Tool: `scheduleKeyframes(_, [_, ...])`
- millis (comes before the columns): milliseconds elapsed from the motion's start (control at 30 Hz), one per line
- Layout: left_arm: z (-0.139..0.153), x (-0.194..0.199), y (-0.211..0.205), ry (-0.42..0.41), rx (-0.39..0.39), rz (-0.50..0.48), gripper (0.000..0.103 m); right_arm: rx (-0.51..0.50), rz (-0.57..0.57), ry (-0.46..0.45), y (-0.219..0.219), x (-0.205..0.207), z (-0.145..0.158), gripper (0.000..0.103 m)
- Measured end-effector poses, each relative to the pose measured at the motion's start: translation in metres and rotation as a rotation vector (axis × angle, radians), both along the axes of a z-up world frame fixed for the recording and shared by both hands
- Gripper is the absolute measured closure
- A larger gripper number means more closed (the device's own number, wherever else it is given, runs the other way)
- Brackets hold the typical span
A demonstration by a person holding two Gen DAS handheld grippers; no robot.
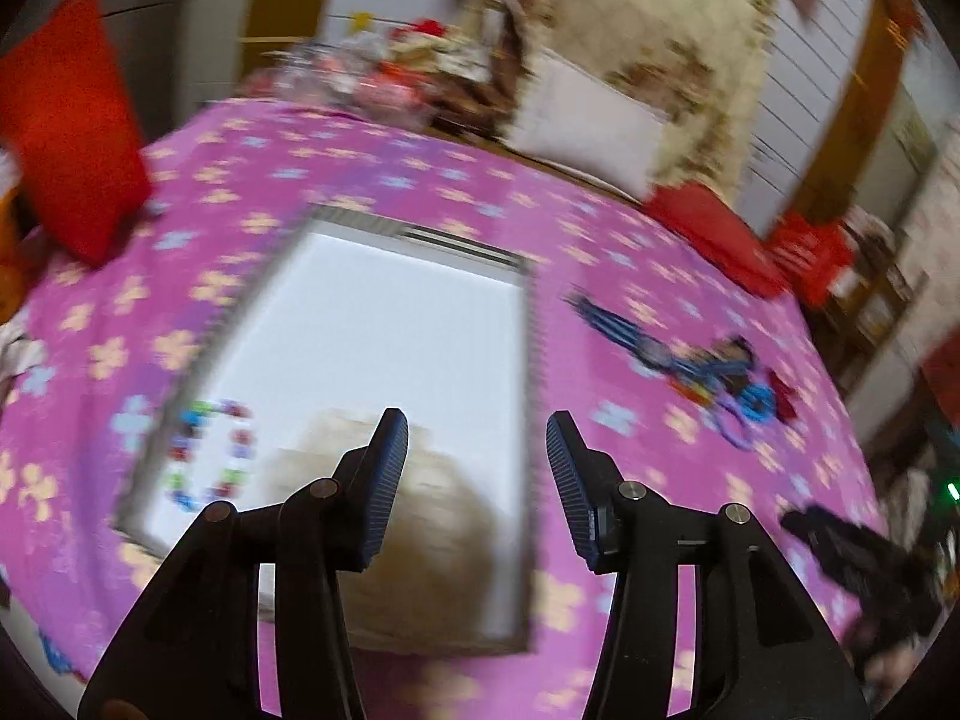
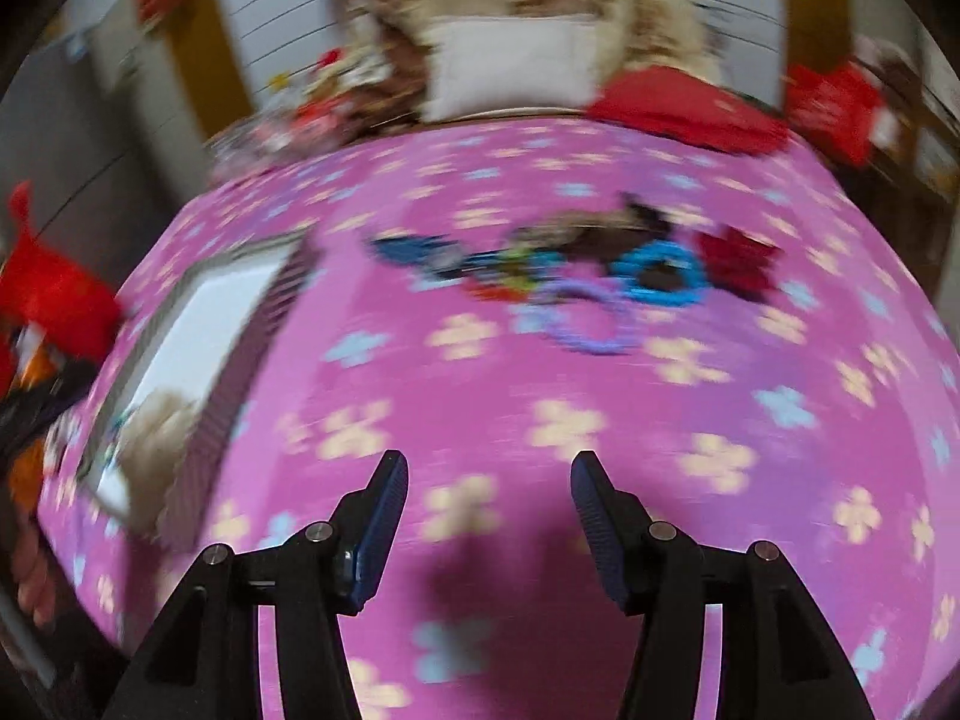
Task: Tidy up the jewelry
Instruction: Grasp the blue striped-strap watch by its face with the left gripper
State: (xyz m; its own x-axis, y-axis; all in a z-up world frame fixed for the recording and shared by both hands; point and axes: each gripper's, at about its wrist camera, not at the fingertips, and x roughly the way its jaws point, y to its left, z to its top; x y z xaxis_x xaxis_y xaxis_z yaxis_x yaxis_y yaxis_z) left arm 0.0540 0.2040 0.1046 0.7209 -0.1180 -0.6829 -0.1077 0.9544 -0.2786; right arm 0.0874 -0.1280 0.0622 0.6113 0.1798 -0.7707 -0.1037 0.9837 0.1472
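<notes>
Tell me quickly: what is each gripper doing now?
Left gripper: open, holding nothing, above the white tray.
Right gripper: open, holding nothing, above the pink cloth.

Jewelry pile (image 2: 576, 276) motion-blurred; pieces indistinguishable; tray (image 1: 528, 360) edges smeared.

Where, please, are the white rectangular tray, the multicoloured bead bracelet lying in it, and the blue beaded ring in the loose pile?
White rectangular tray (image 1: 384, 324): left wrist view, bare floor.
Multicoloured bead bracelet (image 1: 211, 456): left wrist view, ring's bead band.
Blue beaded ring (image 2: 660, 273): right wrist view, ring's band.
</notes>
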Motion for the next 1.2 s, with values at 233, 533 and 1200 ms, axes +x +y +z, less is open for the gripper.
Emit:
scheduleKeyframes(233, [-0.001, 0.047, -0.058, 0.099, -0.033, -0.143, 0.051, 0.063, -0.076, 0.01, -0.053, 0.009, -0.016, 0.049])
scheduleKeyframes(533, [-0.033, 0.175, -0.118, 0.222, -0.02, -0.183, 0.046, 0.101, -0.051, -0.014, -0.074, 0.03, -0.035, 0.049])
scheduleKeyframes(1200, [-0.087, 0.235, -0.193, 0.327, 0.349, -0.268, 0.068, 0.139, -0.019, -0.075, -0.089, 0.015, -0.029, 0.049])
